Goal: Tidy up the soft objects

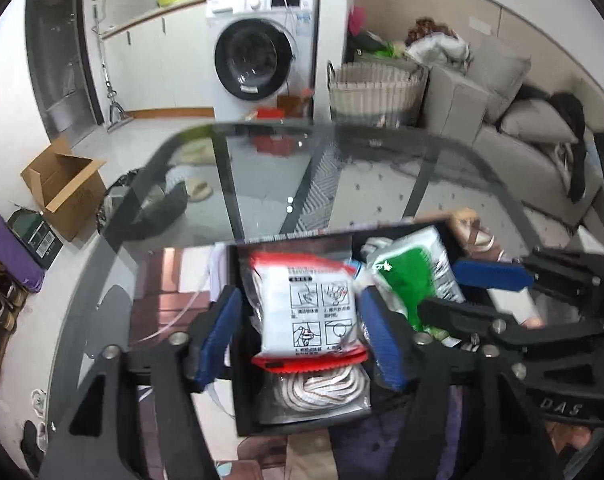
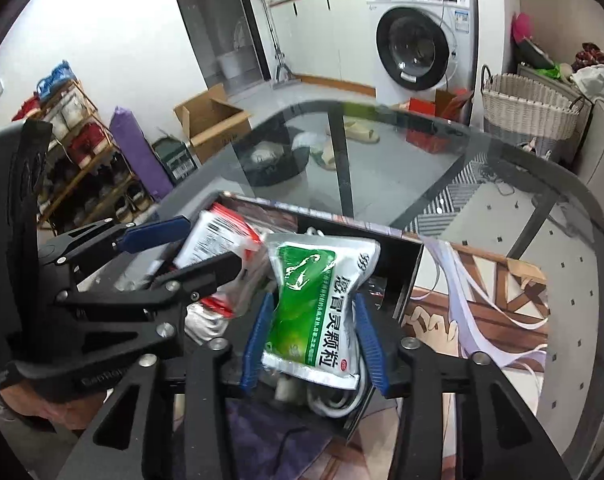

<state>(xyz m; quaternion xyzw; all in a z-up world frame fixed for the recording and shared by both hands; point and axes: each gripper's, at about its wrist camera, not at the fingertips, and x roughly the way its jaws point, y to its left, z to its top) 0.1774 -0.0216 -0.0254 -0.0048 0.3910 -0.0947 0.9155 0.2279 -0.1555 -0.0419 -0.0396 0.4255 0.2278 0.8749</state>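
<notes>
Glass table (image 1: 262, 168), sofa (image 1: 542, 152) left view only, shoe rack (image 2: 82, 160) right only

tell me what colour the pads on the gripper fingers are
Blue pads on black fingers, clearest in the right wrist view.

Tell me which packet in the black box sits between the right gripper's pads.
The green-and-white sachet; the red-edged rope packet sits between the left gripper's pads instead.

Bright even indoor light, glare on the glass table (image 1: 342, 184), fisheye-curved dark corners, slight motion blur.
</notes>
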